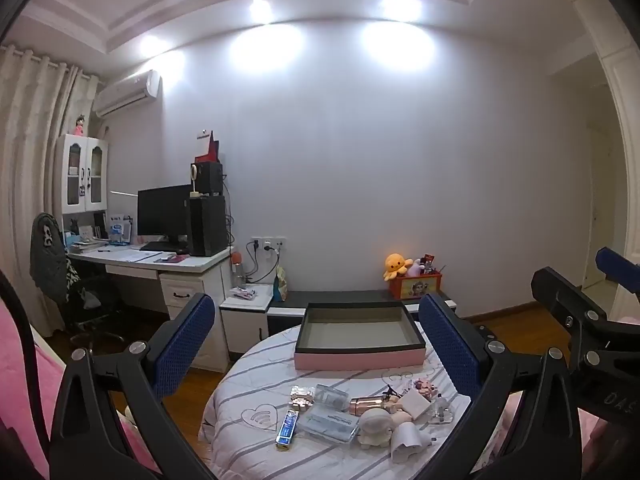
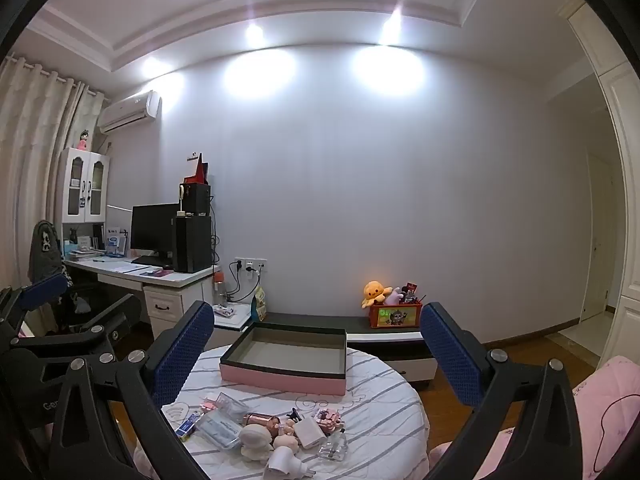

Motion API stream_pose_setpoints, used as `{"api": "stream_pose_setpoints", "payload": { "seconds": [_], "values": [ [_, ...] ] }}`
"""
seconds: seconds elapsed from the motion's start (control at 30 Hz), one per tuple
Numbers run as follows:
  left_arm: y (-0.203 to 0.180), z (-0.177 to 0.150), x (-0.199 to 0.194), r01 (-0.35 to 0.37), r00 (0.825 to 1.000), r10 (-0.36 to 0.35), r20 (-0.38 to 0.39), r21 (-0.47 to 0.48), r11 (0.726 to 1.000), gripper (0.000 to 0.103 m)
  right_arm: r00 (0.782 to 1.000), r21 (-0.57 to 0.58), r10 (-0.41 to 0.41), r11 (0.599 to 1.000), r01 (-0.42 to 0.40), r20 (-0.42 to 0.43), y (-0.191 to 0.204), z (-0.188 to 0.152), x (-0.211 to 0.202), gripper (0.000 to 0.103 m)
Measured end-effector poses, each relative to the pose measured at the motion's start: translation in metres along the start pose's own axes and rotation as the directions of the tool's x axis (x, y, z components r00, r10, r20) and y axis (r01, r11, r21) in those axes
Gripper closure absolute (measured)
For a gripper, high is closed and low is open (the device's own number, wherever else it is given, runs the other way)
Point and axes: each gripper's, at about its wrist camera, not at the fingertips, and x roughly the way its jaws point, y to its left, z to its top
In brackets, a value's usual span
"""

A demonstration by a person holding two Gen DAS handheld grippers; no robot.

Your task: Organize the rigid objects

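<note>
A round table with a striped white cloth (image 1: 248,384) (image 2: 384,392) holds an empty pink box with a dark rim (image 1: 360,336) (image 2: 286,354) at its far side. Near its front lies a cluster of small items: a blue bar (image 1: 287,429), clear cases (image 1: 330,420) (image 2: 220,426), a rose-gold cylinder (image 1: 366,405) (image 2: 262,421), a white figurine (image 1: 376,426) (image 2: 254,440), a white charger (image 2: 310,432), a glass bottle (image 2: 334,446). My left gripper (image 1: 320,344) and right gripper (image 2: 316,354) are open and empty, held above the table.
A desk with monitor and speakers (image 1: 168,240) stands at the left with a chair (image 1: 56,264). A low bench (image 1: 340,300) behind the table carries an orange toy box (image 1: 414,284). Pink bedding (image 2: 600,400) lies at the right. The right gripper shows in the left wrist view (image 1: 580,320).
</note>
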Motion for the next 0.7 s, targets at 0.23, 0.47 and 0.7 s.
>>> {"api": "stream_pose_setpoints", "payload": {
  "seconds": [0.23,0.47,0.7],
  "values": [
    [0.0067,0.0010,0.0037,0.004,1.000,-0.005,-0.004,-0.019,1.000,0.000,1.000,-0.003,0.000,1.000,0.000,0.001,0.0009,0.0002,-0.0026,0.000],
    [0.0078,0.0007,0.0022,0.000,1.000,0.000,0.000,-0.009,1.000,0.000,1.000,0.001,0.004,1.000,-0.004,-0.004,0.0019,-0.0027,-0.0045,0.000],
    [-0.0018,-0.0055,0.0049,-0.005,1.000,0.005,0.003,-0.003,1.000,0.000,1.000,0.001,0.005,1.000,-0.005,-0.007,0.0005,-0.0013,-0.0002,0.000]
  ]
}}
